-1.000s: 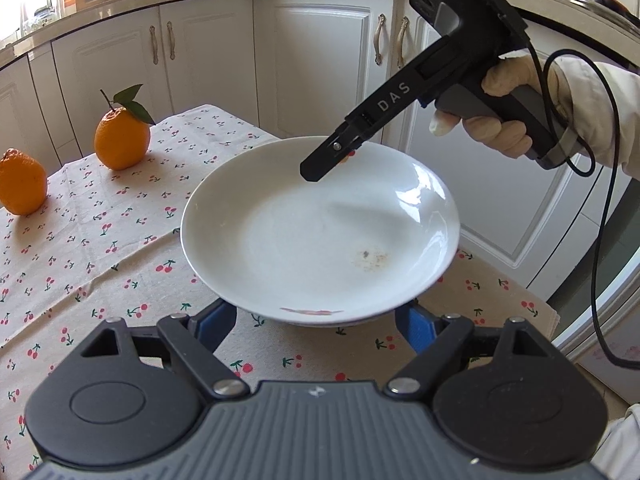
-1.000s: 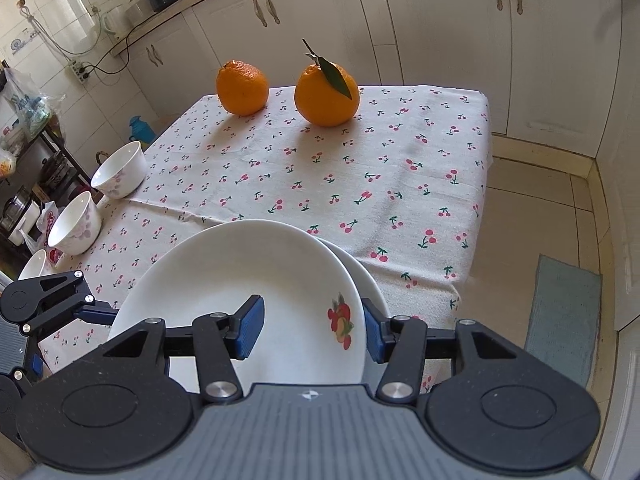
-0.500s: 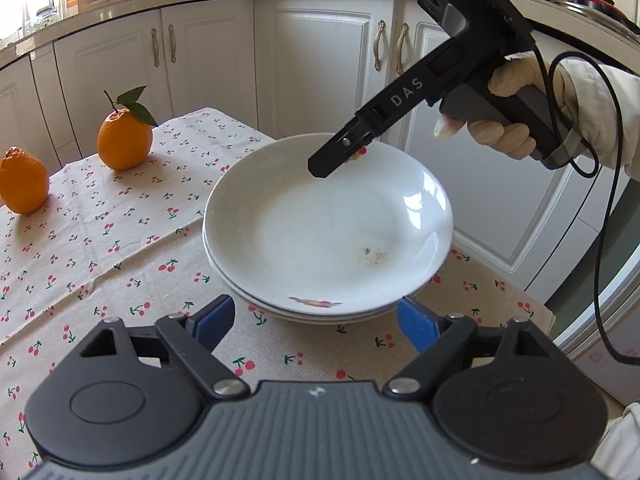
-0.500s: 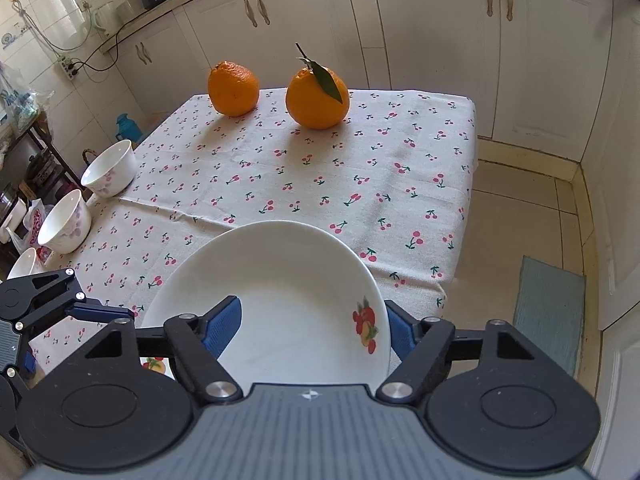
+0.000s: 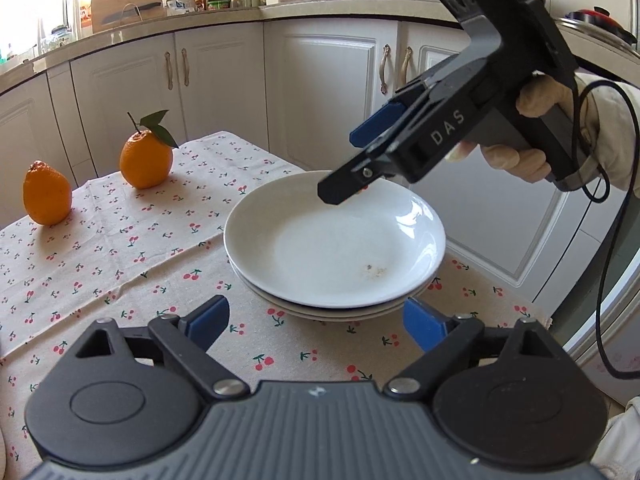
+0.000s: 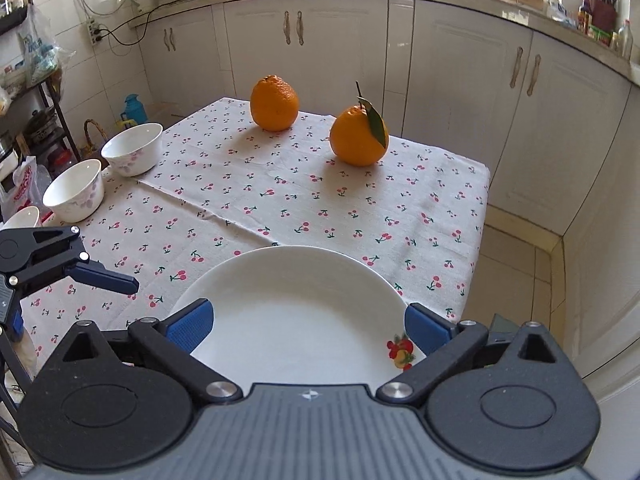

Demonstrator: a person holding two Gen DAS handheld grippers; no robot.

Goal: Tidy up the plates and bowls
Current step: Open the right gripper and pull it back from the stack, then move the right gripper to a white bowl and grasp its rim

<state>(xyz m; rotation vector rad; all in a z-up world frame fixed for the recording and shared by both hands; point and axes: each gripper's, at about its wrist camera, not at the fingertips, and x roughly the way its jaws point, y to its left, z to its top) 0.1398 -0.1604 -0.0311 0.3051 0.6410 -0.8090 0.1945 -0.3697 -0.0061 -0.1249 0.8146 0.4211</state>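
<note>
A stack of white plates (image 5: 336, 252) sits on the cherry-print tablecloth (image 5: 120, 264) near the table's right corner; the top plate also shows in the right wrist view (image 6: 296, 312). My left gripper (image 5: 316, 326) is open and empty, just in front of the stack, touching nothing. My right gripper (image 6: 308, 326) is open and empty, hovering above the stack's far rim; it shows in the left wrist view (image 5: 360, 160). Three white bowls stand at the table's left edge: one (image 6: 132, 148), another (image 6: 74, 190), and a third (image 6: 22, 216) partly hidden.
Two oranges (image 6: 275, 103) (image 6: 359, 136) sit at the table's far side. White cabinets (image 6: 304, 40) surround the table. The table edge and tiled floor (image 6: 516, 264) lie right of the plates. A cluttered rack (image 6: 24, 128) stands beyond the bowls.
The top plate was lowered onto the stack and let go. My right gripper opened wide and lifted off the rim. My left gripper drew back from the plates.
</note>
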